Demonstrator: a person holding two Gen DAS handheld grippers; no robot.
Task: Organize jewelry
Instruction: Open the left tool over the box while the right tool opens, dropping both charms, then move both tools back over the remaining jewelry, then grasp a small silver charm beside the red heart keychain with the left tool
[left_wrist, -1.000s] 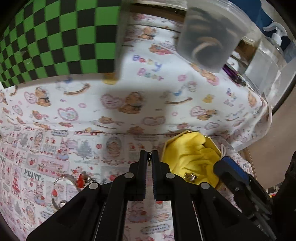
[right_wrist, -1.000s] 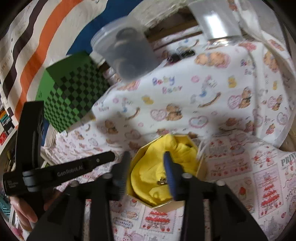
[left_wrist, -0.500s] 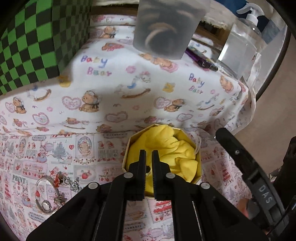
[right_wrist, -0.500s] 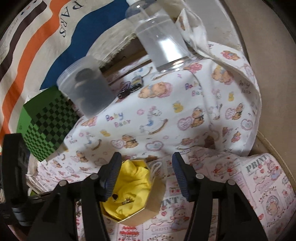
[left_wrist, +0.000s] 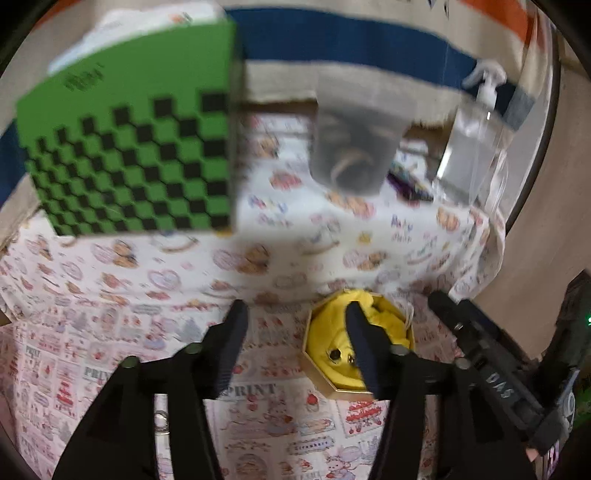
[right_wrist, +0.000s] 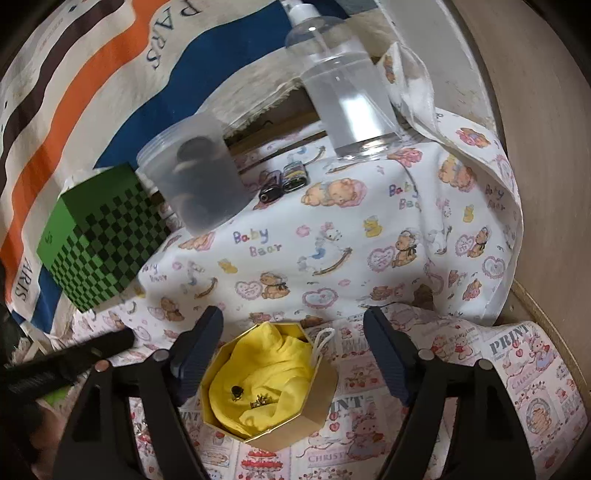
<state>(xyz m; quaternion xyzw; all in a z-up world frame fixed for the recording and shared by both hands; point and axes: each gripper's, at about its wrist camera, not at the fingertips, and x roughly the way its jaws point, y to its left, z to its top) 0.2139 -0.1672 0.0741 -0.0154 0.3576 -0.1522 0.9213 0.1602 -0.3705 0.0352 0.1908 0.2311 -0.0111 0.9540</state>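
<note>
A printed cloth (right_wrist: 332, 236) with bears and "Baby Bear" lettering covers the counter and fills most of both views. At the left of the right wrist view stands a green-and-black checkered box (right_wrist: 99, 240); above centre is a clear pump bottle (right_wrist: 347, 99), and between them a frosted plastic tub (right_wrist: 199, 177) with dark rings inside. Two small batteries (right_wrist: 284, 181) lie just beside the tub.

The left tool (left_wrist: 295, 332) is blurred; its jaws are opening with nothing between them, over the cloth at lower centre. The right tool (right_wrist: 291, 354) is also opening, its fingers standing either side of the gold octagonal box (right_wrist: 317, 410) without touching it.

That box sits at lower centre of the right wrist view, lined with yellow cloth (right_wrist: 266, 373). On the lining lie a small gold trinket (right_wrist: 264, 401) and a dark-topped stud (right_wrist: 236, 391). A metal ring (left_wrist: 161, 421) shows at the lower left of the left wrist view.
</note>
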